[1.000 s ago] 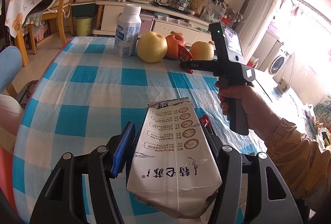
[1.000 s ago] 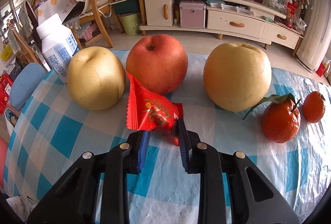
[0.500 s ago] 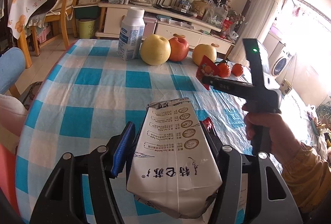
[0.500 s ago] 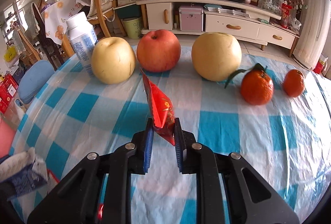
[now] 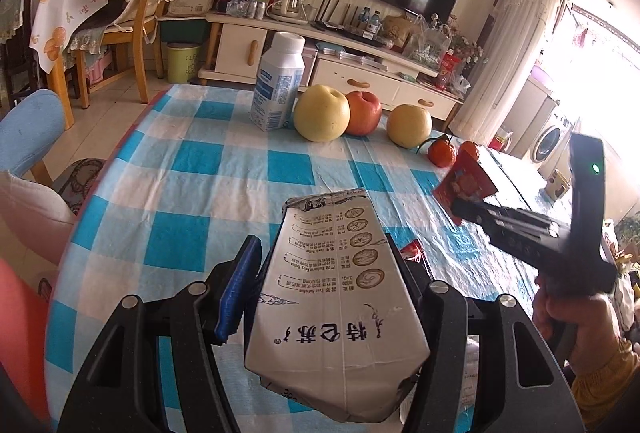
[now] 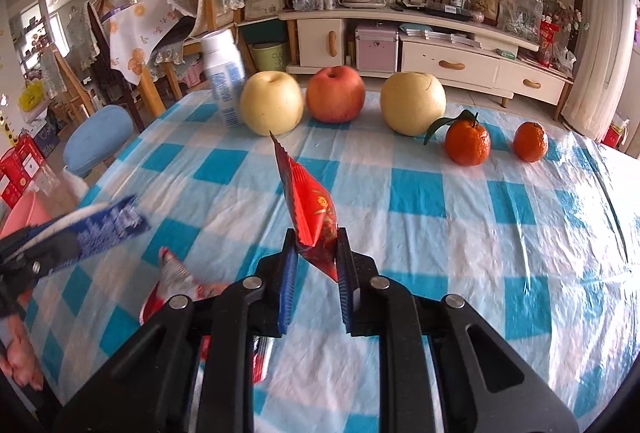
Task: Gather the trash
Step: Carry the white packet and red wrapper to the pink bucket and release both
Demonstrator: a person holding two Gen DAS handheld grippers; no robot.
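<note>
My left gripper (image 5: pixel 324 285) is shut on a white flattened milk carton (image 5: pixel 336 313) with brown print, held above the near table edge. My right gripper (image 6: pixel 314 265) is shut on a red snack wrapper (image 6: pixel 310 209) and holds it upright above the checked tablecloth (image 6: pixel 420 201). In the left wrist view the right gripper (image 5: pixel 460 207) hangs at the right with the red wrapper (image 5: pixel 466 179). Another crumpled red and white wrapper (image 6: pixel 176 281) lies on the cloth by my right gripper's left finger. The carton and left gripper (image 6: pixel 80 229) show blurred at the left.
A white bottle (image 5: pixel 278 85), two yellow pears (image 5: pixel 322 113) (image 5: pixel 408 120), a red apple (image 5: pixel 362 109) and two tangerines (image 6: pixel 467 144) (image 6: pixel 530 141) stand along the table's far edge. A blue stool (image 5: pixel 28 129) and wooden chairs stand at the left.
My right gripper has lifted the red wrapper off the cloth by the fruit and drawn it back toward me and to the right. The left gripper still holds the carton.
</note>
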